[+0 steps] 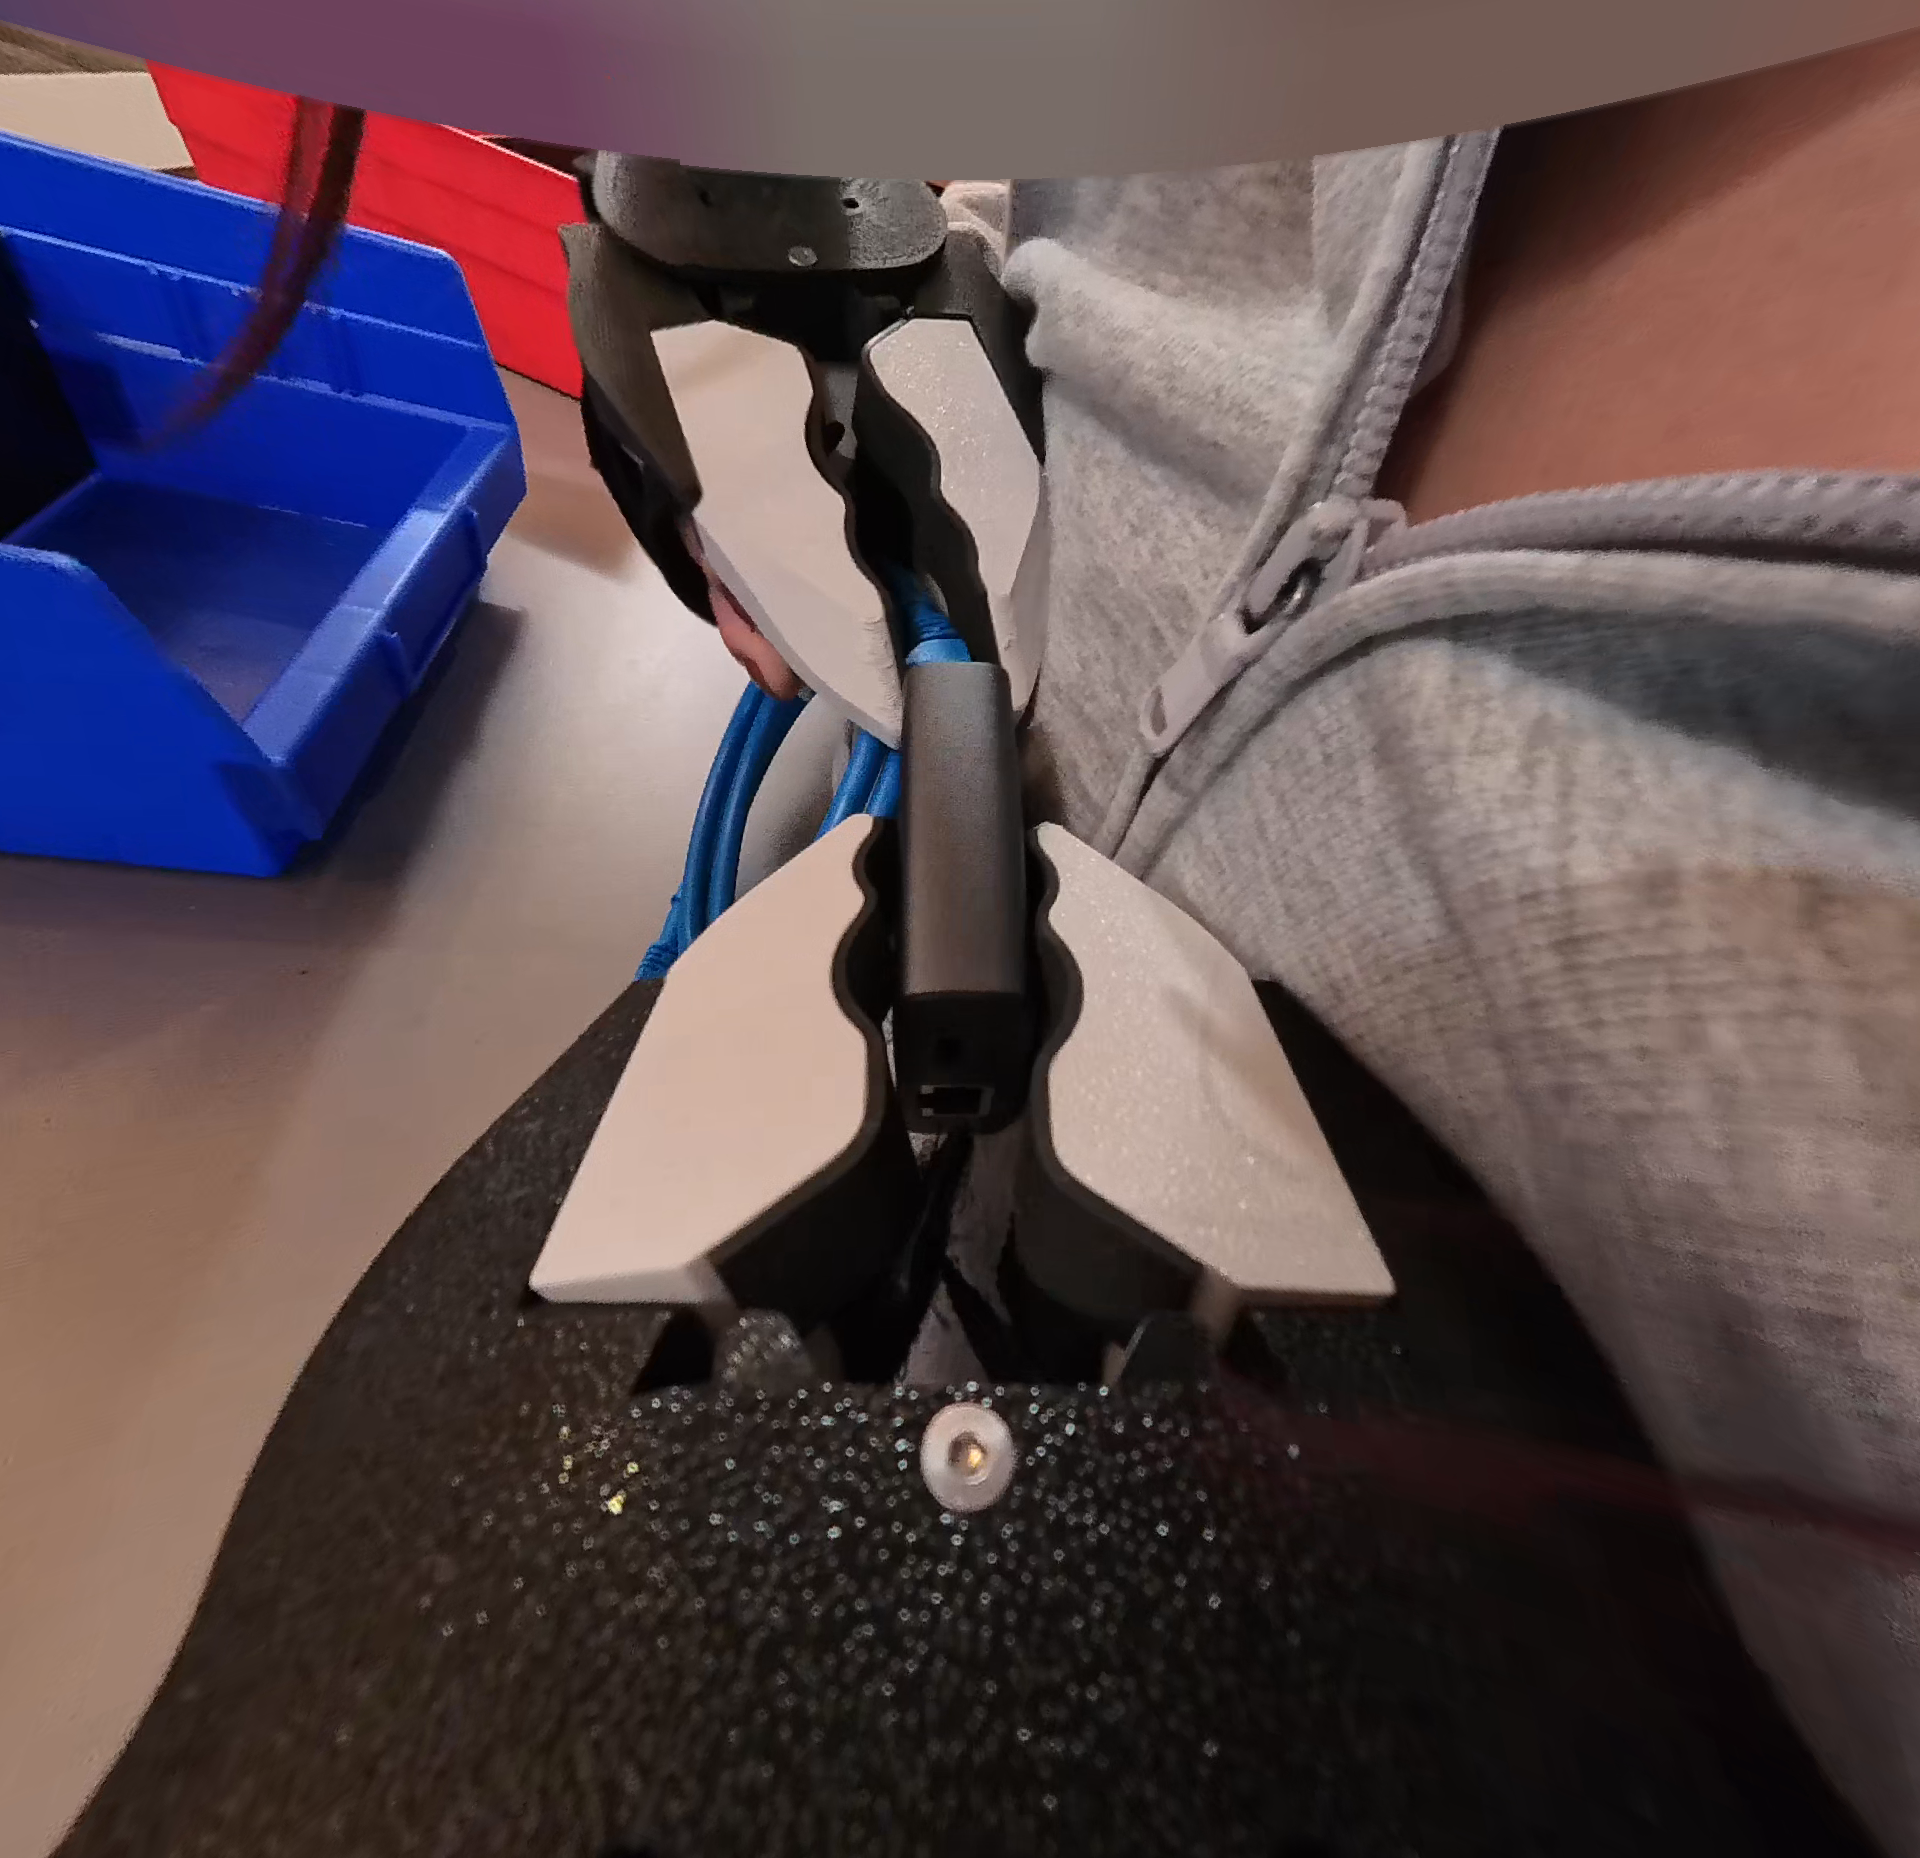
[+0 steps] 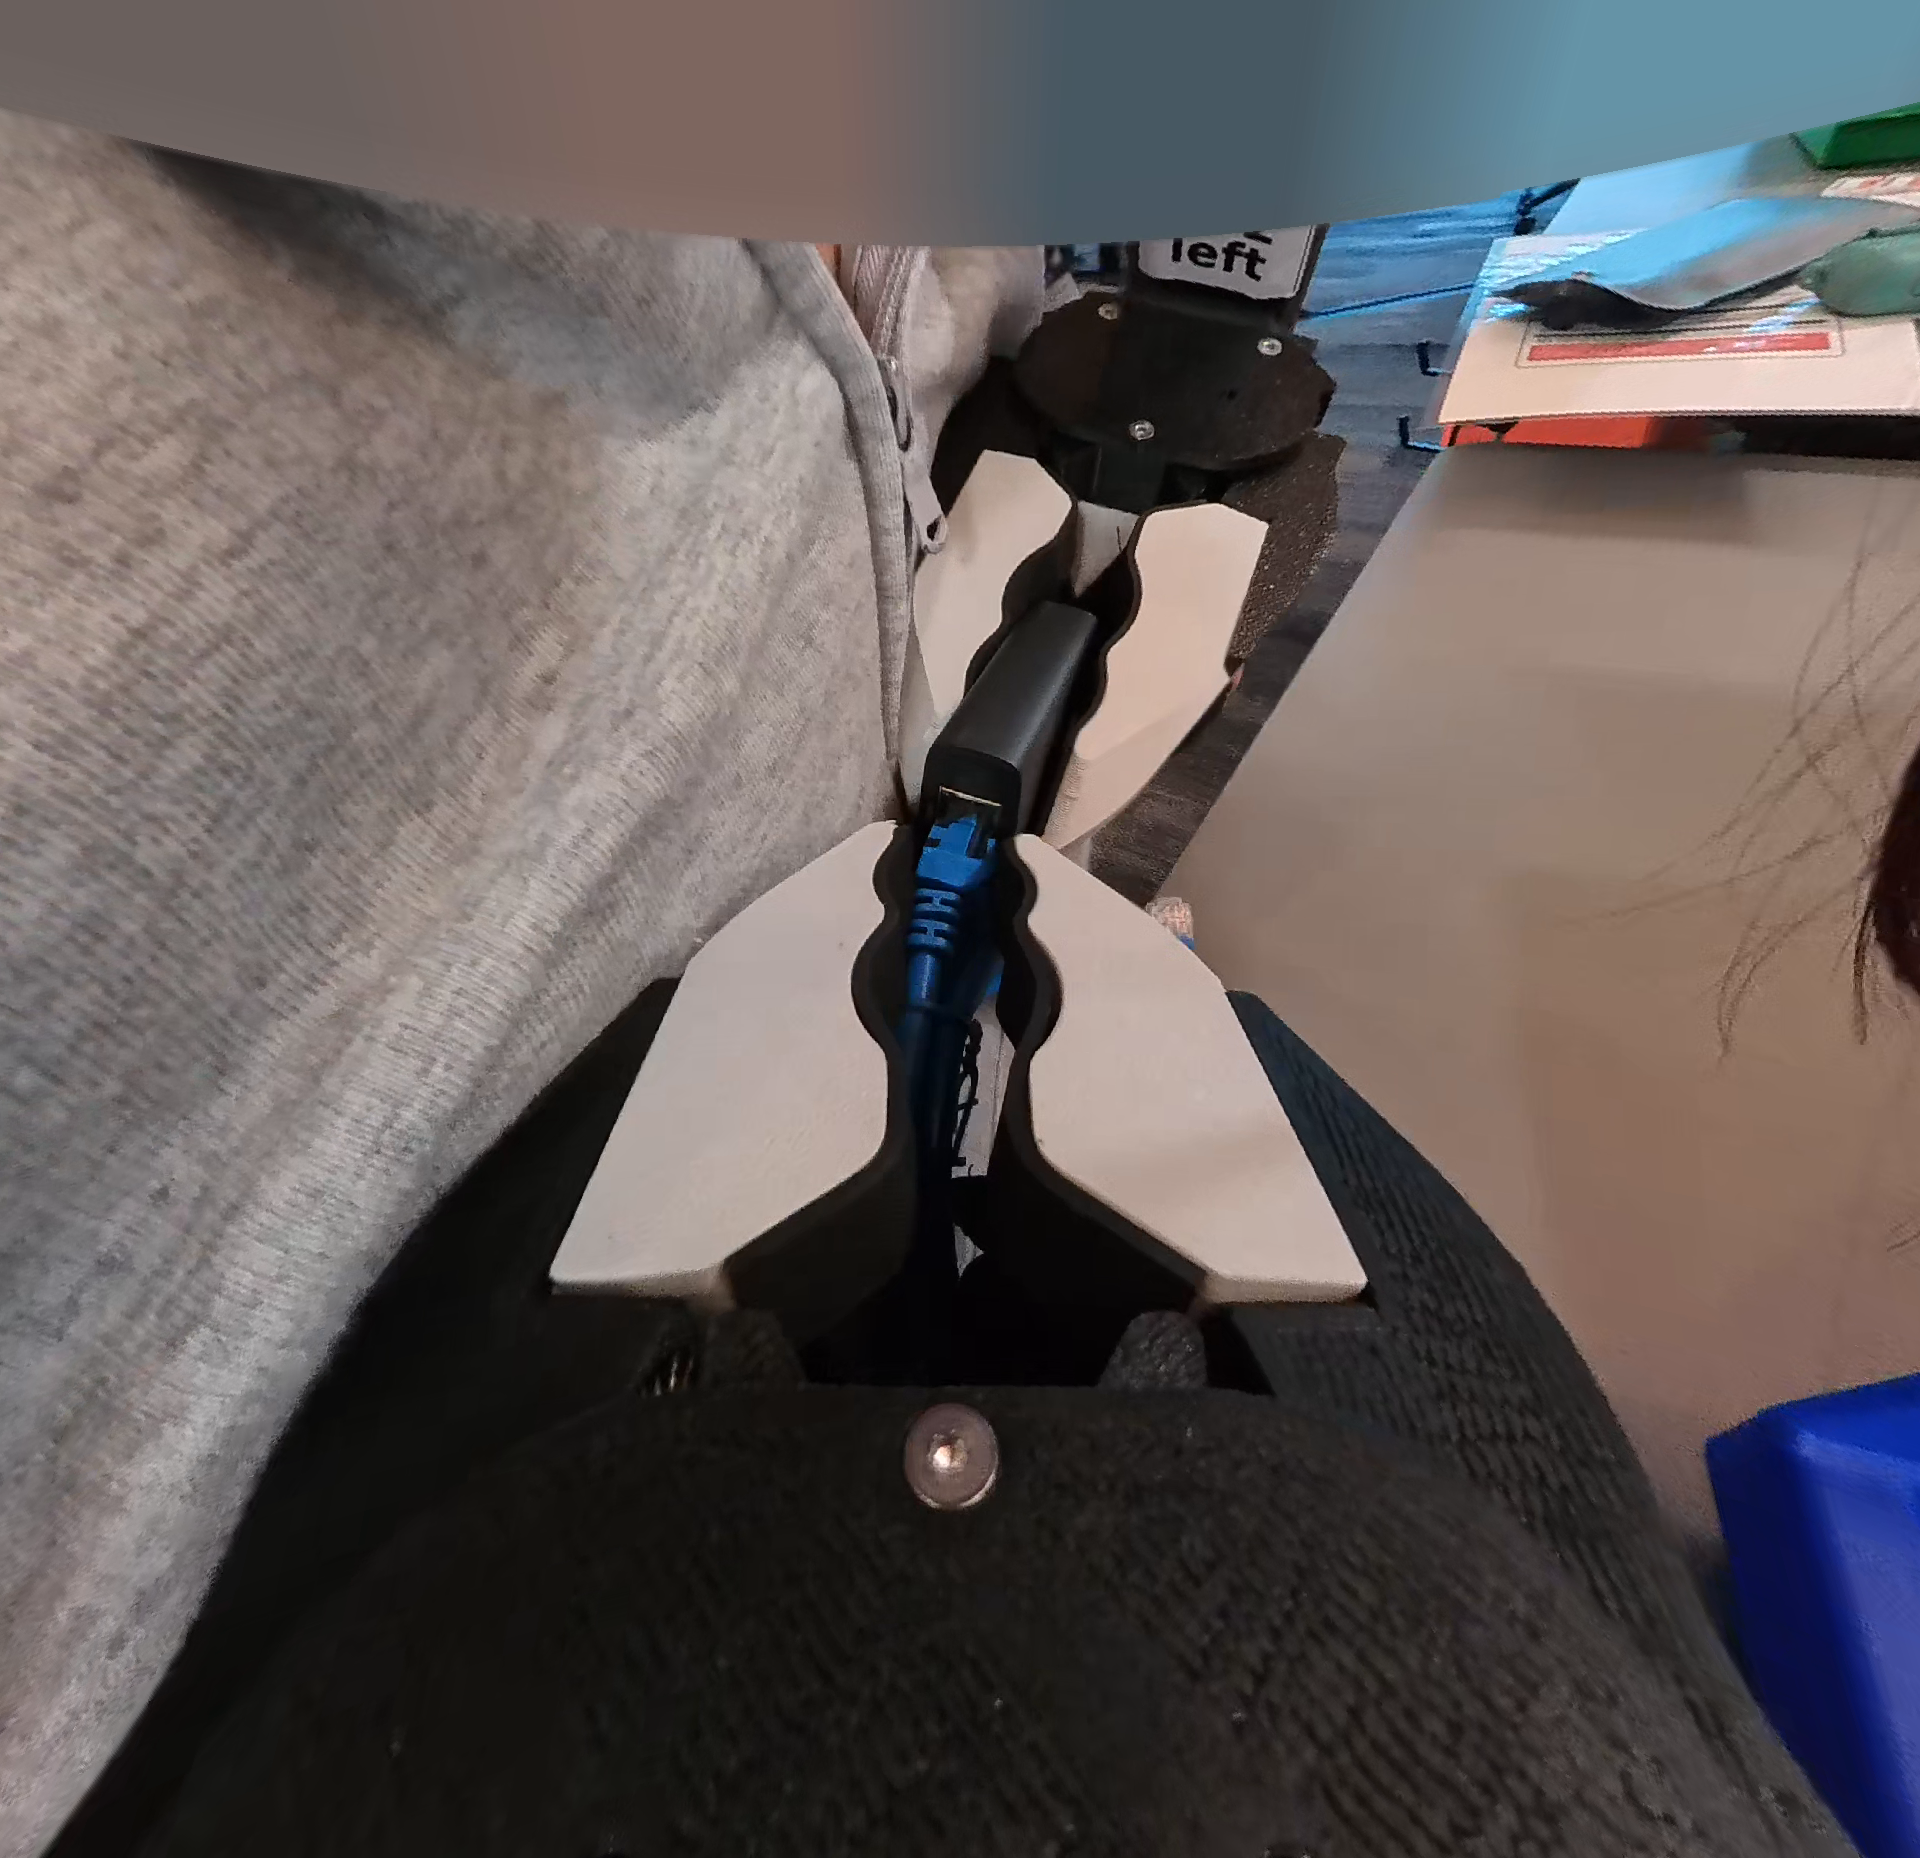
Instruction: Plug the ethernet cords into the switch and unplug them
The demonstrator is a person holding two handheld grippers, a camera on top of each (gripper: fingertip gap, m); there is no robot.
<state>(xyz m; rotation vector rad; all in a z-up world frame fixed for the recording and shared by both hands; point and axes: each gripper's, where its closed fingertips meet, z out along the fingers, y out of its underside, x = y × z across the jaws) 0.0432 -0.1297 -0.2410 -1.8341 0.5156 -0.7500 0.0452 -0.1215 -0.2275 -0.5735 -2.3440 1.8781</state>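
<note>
My left gripper [image 1: 954,842] is shut on a small black switch box [image 1: 956,852], its pads pressing both sides. A port shows on the box's near end. My right gripper [image 2: 956,837] is shut on the blue ethernet plug [image 2: 948,889], with the cord running back between its fingers. The plug's tip sits at the mouth of the switch's port [image 2: 971,800]; I cannot tell how deep it is. The two grippers face each other, tip to tip. The left gripper [image 2: 1013,759] shows in the right wrist view holding the switch [image 2: 1029,686]. The right gripper [image 1: 951,665] shows in the left wrist view.
Blue cord loops [image 1: 727,832] hang below the grippers over the tan table [image 1: 312,1081]. A blue bin [image 1: 239,603] and a red bin [image 1: 416,198] stand on the left. A person's grey hoodie [image 1: 1507,925] is close on the right. A loose clear plug [image 2: 1174,915] and a cardboard box [image 2: 1662,374] show in the right wrist view. My two grippers' fingertips are within a few centimetres of each other.
</note>
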